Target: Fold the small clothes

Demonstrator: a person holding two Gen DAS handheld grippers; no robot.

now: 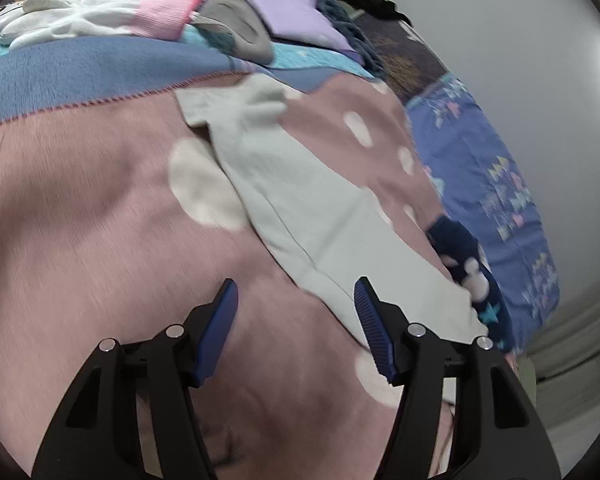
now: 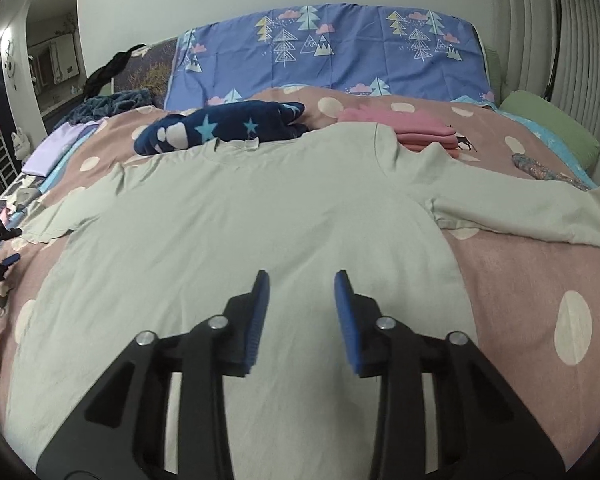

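Pale green T-shirt (image 2: pixel 236 216) lies spread flat on the pink polka-dot blanket (image 2: pixel 532 280) covering the bed, neckline toward the head edge, 1 sleeve reaching toward the right edge. Right gripper (image 2: pixel 302 280) hovers over the shirt's lower middle, jaws partly apart, nothing between them. Left gripper (image 1: pixel 296 292) sits at the shirt's left hem edge, jaws apart, 1 finger (image 1: pixel 370 320) over the fabric, not pinching it. Navy star-print garment (image 2: pixel 224 126) lies just beyond the collar. Folded pink clothes (image 2: pixel 416 128) stacked near the right shoulder. Blue tree-print pillow (image 2: pixel 328 48) along the head edge. Folded lilac cloth (image 1: pixel 288 8) near the left edge.
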